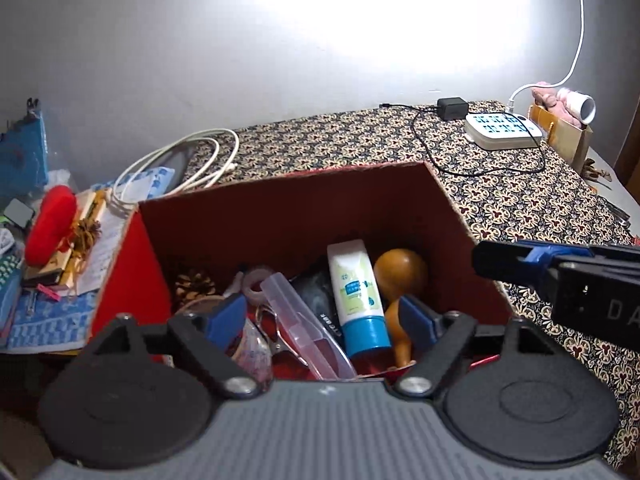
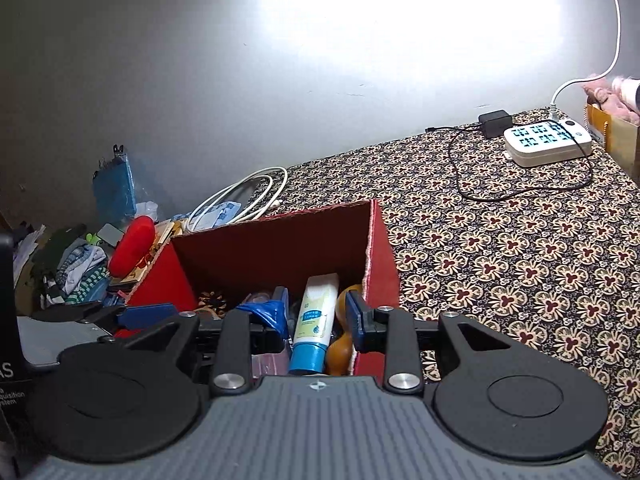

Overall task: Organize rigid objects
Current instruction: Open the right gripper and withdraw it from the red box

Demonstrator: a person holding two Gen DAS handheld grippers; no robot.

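An open red box (image 1: 280, 216) (image 2: 276, 240) stands on the patterned tabletop. Inside lie a white tube with a blue cap (image 1: 356, 296) (image 2: 314, 320), a brown gourd (image 1: 400, 272) (image 2: 340, 350), a pine cone (image 1: 194, 282), a clear plastic case (image 1: 304, 328), a tape roll (image 1: 256, 280) and scissors (image 1: 272, 332). My left gripper (image 1: 322, 320) hangs over the box, jaws wide open, nothing between them. My right gripper (image 2: 316, 314) hovers at the box's right side, jaws slightly apart; the tube seen between them lies below in the box. It shows side-on in the left wrist view as the right gripper (image 1: 484, 258).
A white power strip (image 1: 504, 130) (image 2: 546, 142), a black adapter (image 1: 452, 108) and its cable lie on the far cloth. A coiled white cable (image 1: 180, 164) and a red case (image 1: 50, 222) sit among clutter left of the box. A paper bag (image 1: 568, 132) stands far right.
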